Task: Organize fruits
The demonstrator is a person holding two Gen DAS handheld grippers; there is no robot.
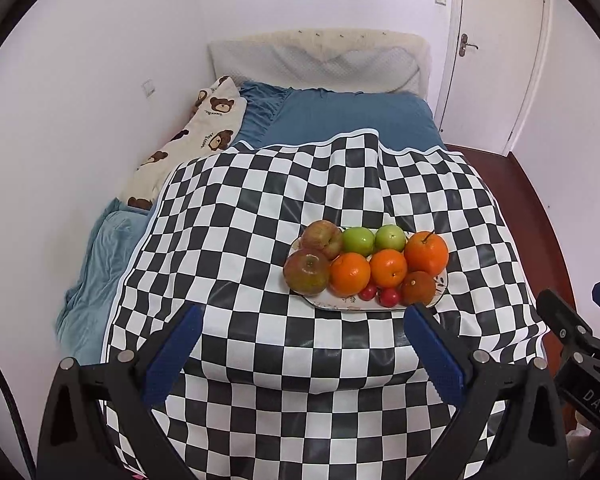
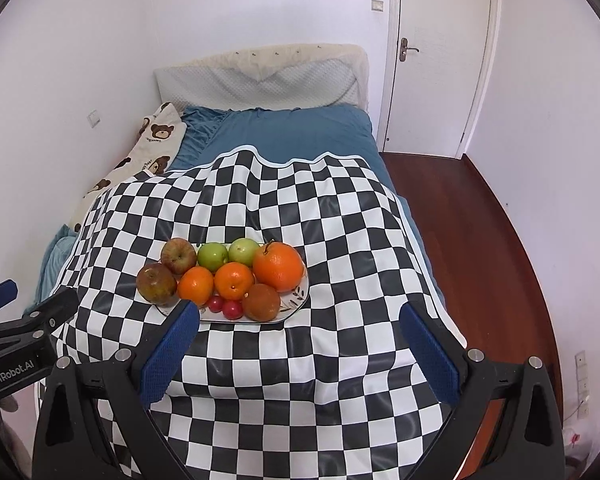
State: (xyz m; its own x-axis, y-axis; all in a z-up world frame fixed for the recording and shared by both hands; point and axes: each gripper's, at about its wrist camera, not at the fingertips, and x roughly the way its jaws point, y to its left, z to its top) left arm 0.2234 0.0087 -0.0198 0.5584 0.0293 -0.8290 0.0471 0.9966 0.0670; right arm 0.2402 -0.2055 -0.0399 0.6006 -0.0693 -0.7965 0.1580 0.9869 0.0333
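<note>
A white patterned plate [image 1: 442, 280] [image 2: 298, 294] rests on a checkered cloth over the bed. It is packed with two reddish apples [image 1: 307, 272] [image 2: 156, 283], two green apples [image 1: 358, 241] [image 2: 212, 256], several oranges [image 1: 426, 253] [image 2: 278, 266], a brownish orange [image 1: 418, 288] [image 2: 261, 302] and two small red fruits [image 1: 389, 297] [image 2: 232, 309]. My left gripper [image 1: 306, 314] hangs open just short of the plate's near edge, nothing between its fingers. My right gripper [image 2: 300, 310] is open too, its left finger overlapping the plate's near-left rim.
The black-and-white checkered cloth [image 1: 260, 208] [image 2: 340, 240] drapes over a blue bed [image 1: 356, 116] [image 2: 300, 128] with a bear-print pillow [image 1: 204, 136] by the left wall. Dark red floor [image 2: 480, 220] and a white door [image 2: 444, 56] lie to the right.
</note>
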